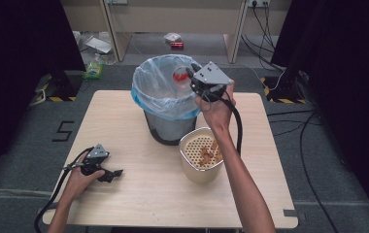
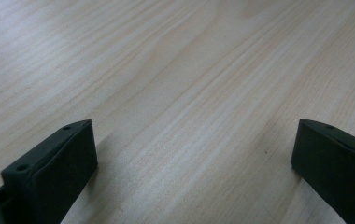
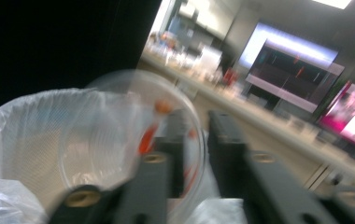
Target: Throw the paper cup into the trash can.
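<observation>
Standing at the near edge of the pale wood-grain table (image 1: 124, 126), an onlooker sees the right gripper (image 1: 192, 77) raised over the dark bin lined with a pale blue plastic bag (image 1: 159, 99), which sits toward the twelve o'clock side of the tabletop. Its two black jaws are closed on the rim of a clear round plastic cup smeared with red residue (image 1: 180, 76), one jaw inside the cup wall and one outside, as the right gripper view shows (image 3: 119, 154). The cup is tipped on its side, and it hangs above the bag's open mouth at about the two o'clock part of the rim. The white bag (image 3: 12, 140) lies just behind and below the cup in that view. Just beside the bin, at its four o'clock, stands a cream cylindrical container with a perforated insert (image 1: 201, 160); some orange-brown scraps (image 1: 208, 153) lie on the insert, under the person's right forearm. The left gripper (image 1: 117, 173) rests low on the table toward eight o'clock, well apart from the bin, held in the person's left hand (image 1: 78, 180). Its jaws stand wide apart with nothing between them, bare wood showing across the gap in the left gripper view (image 2: 189, 154).
</observation>
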### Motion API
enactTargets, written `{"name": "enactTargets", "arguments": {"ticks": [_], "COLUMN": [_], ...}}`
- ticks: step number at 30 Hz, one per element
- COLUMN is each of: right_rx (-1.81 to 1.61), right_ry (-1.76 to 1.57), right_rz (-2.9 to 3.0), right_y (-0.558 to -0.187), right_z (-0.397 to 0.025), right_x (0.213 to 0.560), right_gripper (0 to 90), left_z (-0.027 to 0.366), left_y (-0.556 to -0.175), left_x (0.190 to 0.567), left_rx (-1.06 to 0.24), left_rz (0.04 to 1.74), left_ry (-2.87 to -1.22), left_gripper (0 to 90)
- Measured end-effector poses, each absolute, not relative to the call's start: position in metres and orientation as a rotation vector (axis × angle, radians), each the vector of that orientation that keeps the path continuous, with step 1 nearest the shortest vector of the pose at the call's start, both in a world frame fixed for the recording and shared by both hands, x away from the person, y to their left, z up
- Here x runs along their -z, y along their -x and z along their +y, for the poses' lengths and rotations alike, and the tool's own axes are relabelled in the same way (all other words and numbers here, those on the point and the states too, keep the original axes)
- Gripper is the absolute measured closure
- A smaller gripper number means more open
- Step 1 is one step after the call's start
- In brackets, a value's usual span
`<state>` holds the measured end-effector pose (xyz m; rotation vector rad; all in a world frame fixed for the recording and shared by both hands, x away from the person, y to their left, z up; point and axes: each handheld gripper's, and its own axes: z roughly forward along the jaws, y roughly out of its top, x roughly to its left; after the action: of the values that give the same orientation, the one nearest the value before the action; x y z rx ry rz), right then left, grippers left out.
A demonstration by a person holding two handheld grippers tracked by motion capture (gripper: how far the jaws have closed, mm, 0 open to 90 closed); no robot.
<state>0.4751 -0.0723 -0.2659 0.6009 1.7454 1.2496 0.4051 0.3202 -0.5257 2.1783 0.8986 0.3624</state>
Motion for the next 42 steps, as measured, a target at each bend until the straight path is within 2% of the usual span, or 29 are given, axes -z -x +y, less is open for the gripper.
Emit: {"name": "enactTargets", "arguments": {"ticks": [8,17,21,27,30,42], "right_rx": [-1.263,-1.275,-1.244,-1.216,-1.163,-1.067], "right_ry": [-0.624,-0.709,-0.764,-0.886,-0.959,-1.110], "right_rz": [1.709,1.686,1.697,1.728,1.770,1.897], "right_y": [-0.474,-0.465,-0.461,-0.450,-0.442,-0.418], "right_z": [-0.085,-0.127,-0.150,-0.188,-0.214,-0.261], "right_x": [0.260,0.256,0.262,0.285,0.308,0.383], "right_gripper": [66.6,63.5,58.7,50.1,43.9,40.2], "left_z": [0.320,0.320,0.320,0.320,0.320,0.320], "left_y": [-0.405,-0.405,-0.405,-0.405,-0.405,-0.405], "left_x": [0.526,0.526,0.526,0.526,0.526,0.526], "left_rx": [-0.362,-0.362,-0.362,-0.362,-0.362,-0.362], "left_rz": [0.899,0.899,0.899,0.899,0.900,0.900], "left_ry": [-2.178,-2.178,-2.178,-2.178,-2.177,-2.177], "left_gripper": [0.0,0.0,0.0,0.0,0.0,0.0]}}
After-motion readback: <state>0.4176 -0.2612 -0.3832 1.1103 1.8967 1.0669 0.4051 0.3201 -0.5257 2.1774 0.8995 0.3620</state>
